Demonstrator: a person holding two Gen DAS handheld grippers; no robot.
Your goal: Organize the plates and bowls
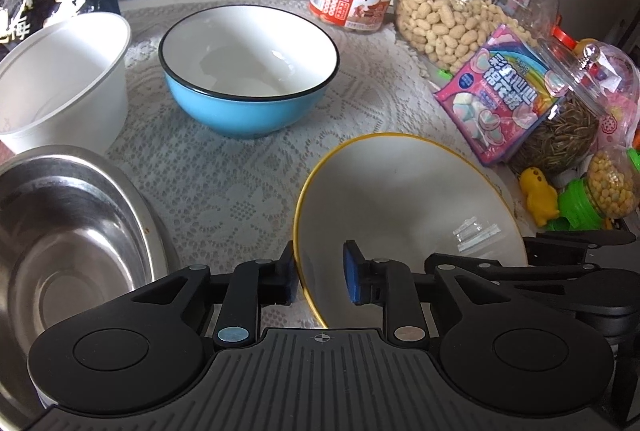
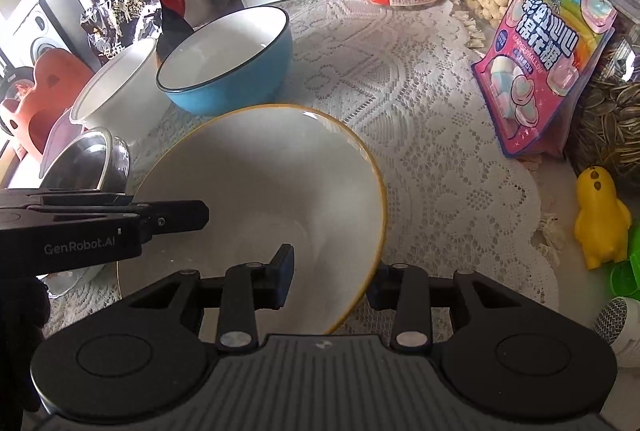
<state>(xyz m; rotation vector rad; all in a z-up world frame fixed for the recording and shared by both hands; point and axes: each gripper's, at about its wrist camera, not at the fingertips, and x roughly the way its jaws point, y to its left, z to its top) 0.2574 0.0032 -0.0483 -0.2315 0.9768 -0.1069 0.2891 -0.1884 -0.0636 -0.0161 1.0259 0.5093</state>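
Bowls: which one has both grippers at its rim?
The white bowl with the yellow rim. The left gripper and right gripper each straddle its edge; the blue, steel and plain white bowls sit untouched.

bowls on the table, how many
4: yellow-rimmed bowl nearest, its rim between both claws' fingers; blue bowl behind it; white tub-like bowl at left; steel bowl front left. More could sit outside both views.
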